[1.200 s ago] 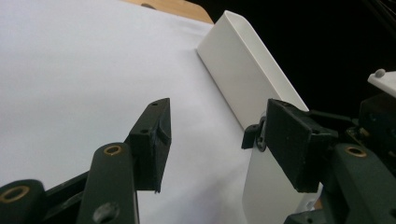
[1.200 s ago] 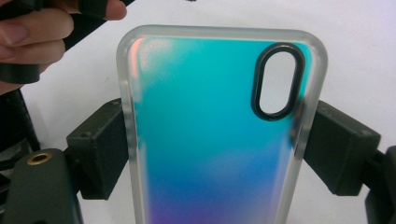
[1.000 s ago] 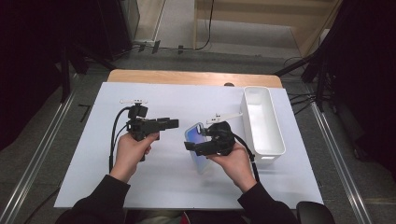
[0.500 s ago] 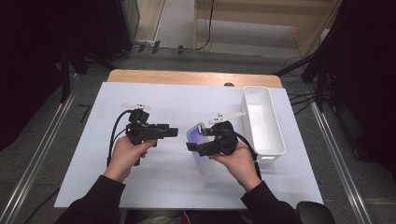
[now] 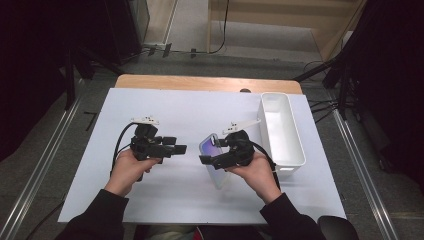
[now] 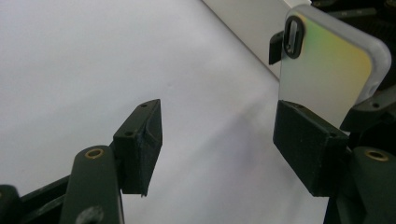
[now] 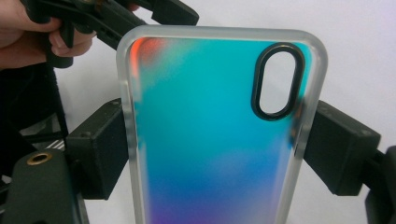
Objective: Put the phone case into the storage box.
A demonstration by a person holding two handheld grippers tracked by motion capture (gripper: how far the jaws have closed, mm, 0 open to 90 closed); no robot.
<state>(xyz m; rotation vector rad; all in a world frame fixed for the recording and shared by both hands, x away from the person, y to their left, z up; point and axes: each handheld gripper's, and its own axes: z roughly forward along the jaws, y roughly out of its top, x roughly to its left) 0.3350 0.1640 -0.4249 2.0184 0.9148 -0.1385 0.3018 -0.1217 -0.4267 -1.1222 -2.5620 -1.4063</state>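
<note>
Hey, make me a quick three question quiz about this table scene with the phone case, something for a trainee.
1. True or false: the right gripper is clamped on the two long edges of the phone case.
2. What stands between the jaws of the left gripper? A) the phone case B) nothing C) a cable
3. On which side of the phone case, in the high view, does the white bin stand on the white table?

Key
1. True: both jaws press the case's sides.
2. B: the jaws gape, having just been opening, with bare table between them.
3. To its right, near the table's right edge.
</note>
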